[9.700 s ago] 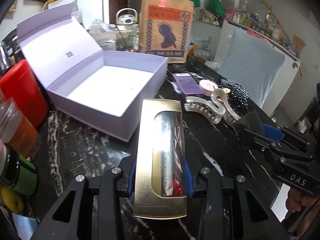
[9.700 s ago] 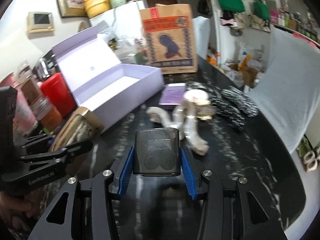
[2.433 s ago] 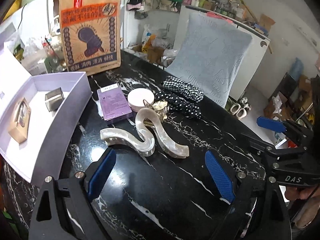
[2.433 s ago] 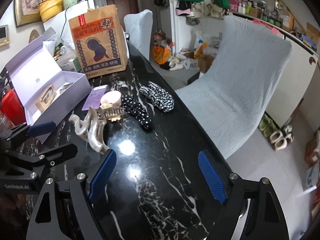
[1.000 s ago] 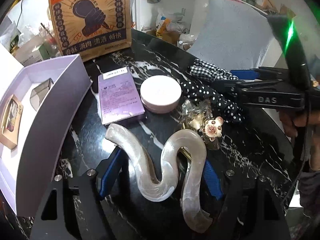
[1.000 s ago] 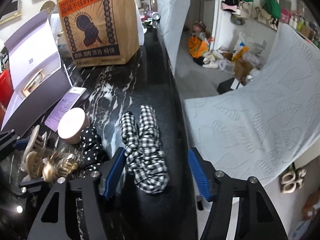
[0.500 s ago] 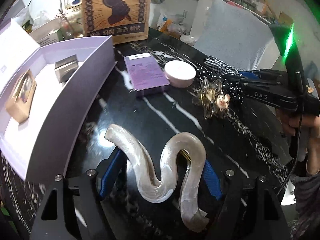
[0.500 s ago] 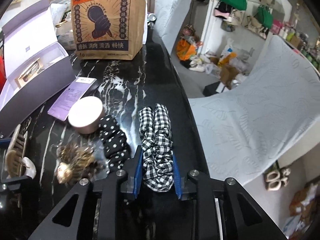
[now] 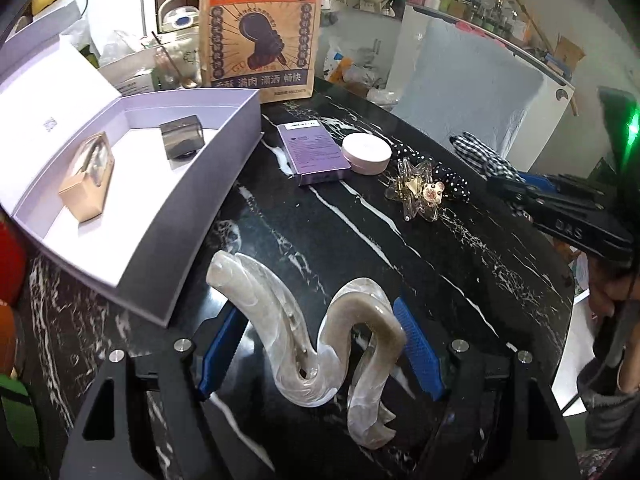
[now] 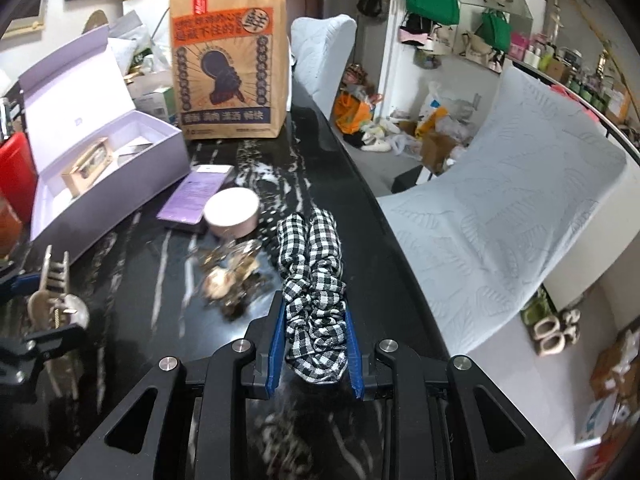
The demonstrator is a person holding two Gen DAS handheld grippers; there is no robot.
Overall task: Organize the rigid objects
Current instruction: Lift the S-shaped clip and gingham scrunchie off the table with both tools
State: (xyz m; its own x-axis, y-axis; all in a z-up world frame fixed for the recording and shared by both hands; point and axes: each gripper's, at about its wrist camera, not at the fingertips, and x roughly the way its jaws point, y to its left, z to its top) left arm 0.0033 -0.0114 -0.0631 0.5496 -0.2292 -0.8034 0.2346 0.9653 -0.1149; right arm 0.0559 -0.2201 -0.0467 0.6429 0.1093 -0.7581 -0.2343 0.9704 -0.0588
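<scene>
Since 0.5 s ago: checkered scrunchie (image 10: 316, 280) lifted off the black marble table (image 9: 460, 264), polka-dot scrunchie (image 9: 448, 178) left behind.
Left gripper (image 9: 320, 344): partly closed, blue pads pinching pearly S-shaped hair claw (image 9: 304, 328), lower centre of left view.
Right gripper (image 10: 314, 350): nearly closed, squeezing checkered scrunchie, lower centre of right view.
Lilac box (image 9: 224, 160): open, upper left; gold windowed case (image 9: 86, 178) and smoky cube (image 9: 182, 142) inside, apart.
Table centre: purple booklet (image 9: 316, 152) touching pink round tin (image 9: 366, 154); clear star clip (image 9: 418, 194) beside polka-dot scrunchie.
Behind: brown paper bag (image 9: 260, 28), upright.
</scene>
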